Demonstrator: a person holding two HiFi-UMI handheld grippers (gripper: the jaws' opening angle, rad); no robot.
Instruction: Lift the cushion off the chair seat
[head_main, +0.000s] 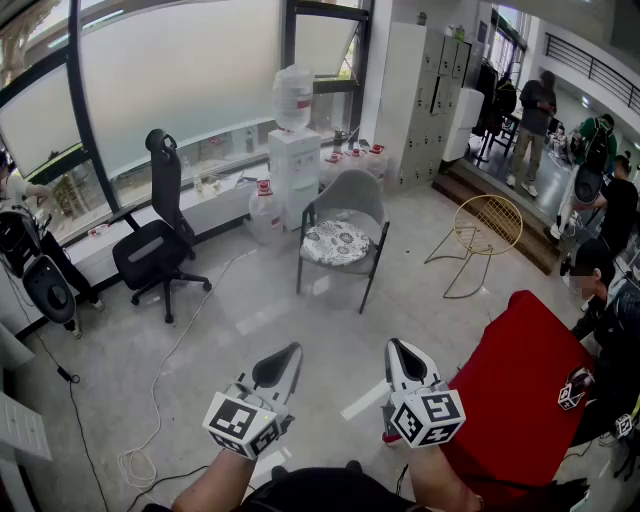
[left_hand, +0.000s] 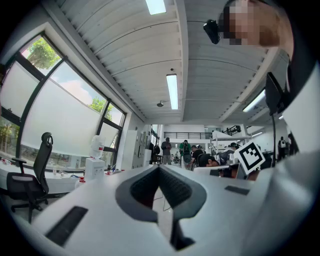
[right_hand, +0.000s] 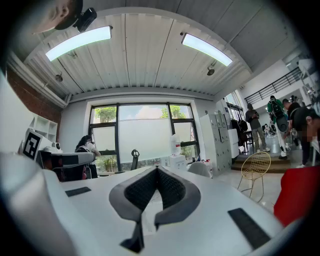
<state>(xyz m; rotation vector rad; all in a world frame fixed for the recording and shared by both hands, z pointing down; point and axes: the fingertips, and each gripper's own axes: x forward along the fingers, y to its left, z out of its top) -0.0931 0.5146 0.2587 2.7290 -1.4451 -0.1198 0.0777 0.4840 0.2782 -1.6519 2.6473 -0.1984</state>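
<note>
A round cushion (head_main: 336, 242) with a black-and-white pattern lies on the seat of a grey armchair (head_main: 352, 195) in the middle of the room, well ahead of both grippers. My left gripper (head_main: 293, 350) and right gripper (head_main: 394, 346) are held side by side low in the head view, level and aimed toward the chair. Both are shut and hold nothing. In the left gripper view the left gripper (left_hand: 159, 168) shows its jaws meeting at the tip. The right gripper (right_hand: 157, 169) looks the same in its own view, with the armchair's back (right_hand: 199, 169) just right of the tip.
A black office chair (head_main: 152, 250) stands to the left and a water dispenser (head_main: 294, 165) behind the armchair. A gold wire chair (head_main: 487, 226) is at the right. A red-covered table (head_main: 510, 385) lies close on my right. A cable (head_main: 155, 395) runs over the floor. People stand at the far right.
</note>
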